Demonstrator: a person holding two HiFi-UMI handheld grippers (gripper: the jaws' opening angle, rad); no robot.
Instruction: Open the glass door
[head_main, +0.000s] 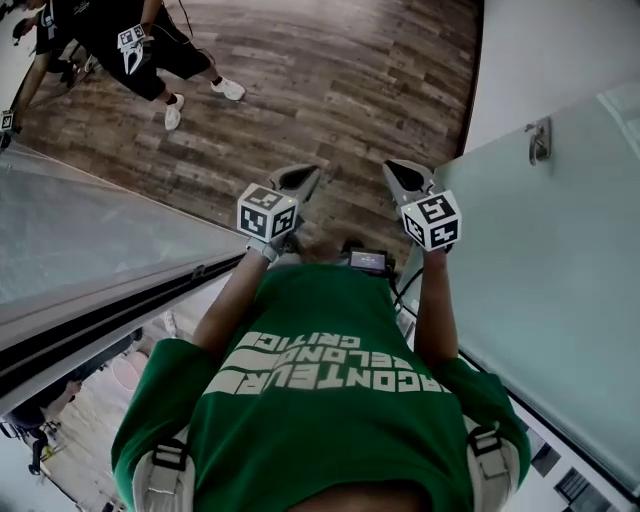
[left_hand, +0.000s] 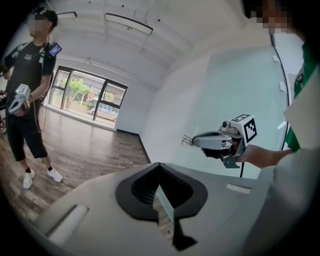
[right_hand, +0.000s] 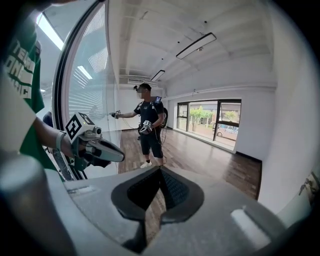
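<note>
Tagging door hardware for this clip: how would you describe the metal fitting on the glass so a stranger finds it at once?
In the head view, the pale frosted glass panel fills the right side, beside the person's green shirt. Near its upper edge sits a small silver metal fitting. It is the only hardware visible on that plain pane.

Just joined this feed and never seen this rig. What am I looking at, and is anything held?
No robot: a person in a green shirt holds a gripper in each hand. The head view looks down from their head; the other two views ride on the grippers. The left gripper and right gripper are both shut and empty, above a wooden floor, between a left glass panel and a right glass panel, which bears a metal fitting, untouched. Another person stands beyond.
</note>
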